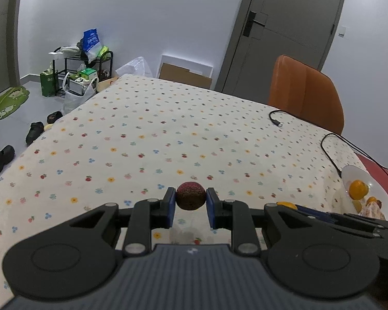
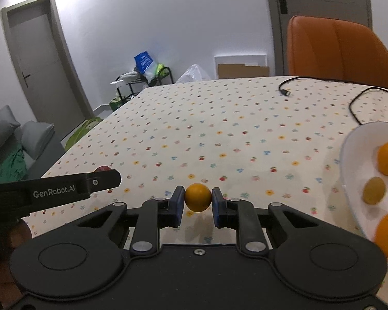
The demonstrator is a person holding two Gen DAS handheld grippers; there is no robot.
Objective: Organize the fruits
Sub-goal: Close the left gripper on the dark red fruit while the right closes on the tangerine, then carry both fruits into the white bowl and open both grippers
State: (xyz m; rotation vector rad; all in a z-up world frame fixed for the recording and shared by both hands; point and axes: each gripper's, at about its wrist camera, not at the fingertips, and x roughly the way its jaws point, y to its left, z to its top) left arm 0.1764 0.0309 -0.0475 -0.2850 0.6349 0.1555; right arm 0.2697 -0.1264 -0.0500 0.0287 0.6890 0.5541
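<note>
Both grippers hold a fruit, bowl comes next.

Left cam: left gripper (image 1: 191, 206) fingers squeeze a dark red fruit (image 1: 190, 196), up off the dotted tabletop (image 1: 142, 134). White bowl (image 1: 382, 193) w/ oranges sits to the right. Right cam: right gripper (image 2: 198, 206) fingers pinch a small orange (image 2: 198, 197), bowl (image 2: 349, 170) near on the right. Next, I think: move each fruit over the bowl & let go gently. Room: orange chair (image 2: 336, 49), grey doors, black cable (image 2: 354, 103).
</note>
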